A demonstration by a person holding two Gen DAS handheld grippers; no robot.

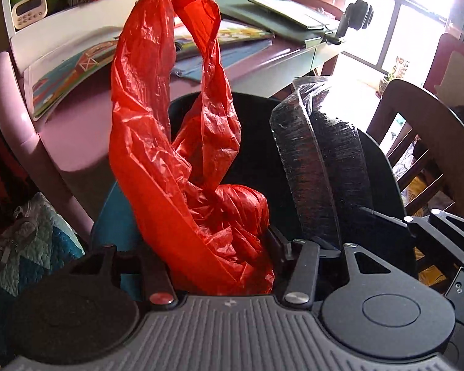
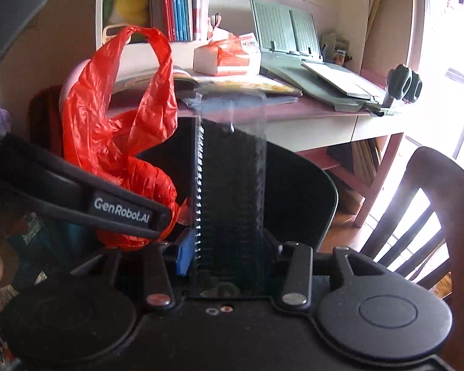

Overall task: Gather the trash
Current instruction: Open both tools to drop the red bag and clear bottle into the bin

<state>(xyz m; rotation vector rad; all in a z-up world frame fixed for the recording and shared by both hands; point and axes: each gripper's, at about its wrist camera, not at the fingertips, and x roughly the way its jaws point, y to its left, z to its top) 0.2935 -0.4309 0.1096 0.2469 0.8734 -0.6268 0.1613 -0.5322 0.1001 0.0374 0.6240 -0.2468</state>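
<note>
My left gripper (image 1: 219, 247) is shut on a crumpled red plastic bag (image 1: 176, 142), whose handles stand up in front of the camera. The bag also shows at the left of the right wrist view (image 2: 117, 136), with the left gripper's strap across it. My right gripper (image 2: 229, 247) is shut on a clear ribbed plastic container (image 2: 232, 185), held upright between the fingers. The same container shows in the left wrist view (image 1: 318, 167), just right of the bag. Both are held above a black bin (image 2: 300, 191), whose rim also shows behind the bag in the left wrist view (image 1: 250, 102).
A pink desk (image 1: 86, 142) with picture books (image 1: 77, 71), a tissue pack (image 2: 229, 55) and a grey book stand (image 2: 294, 49) stands behind. A dark wooden chair (image 2: 433, 216) is at the right, by a bright window. A quilt (image 1: 31, 247) lies lower left.
</note>
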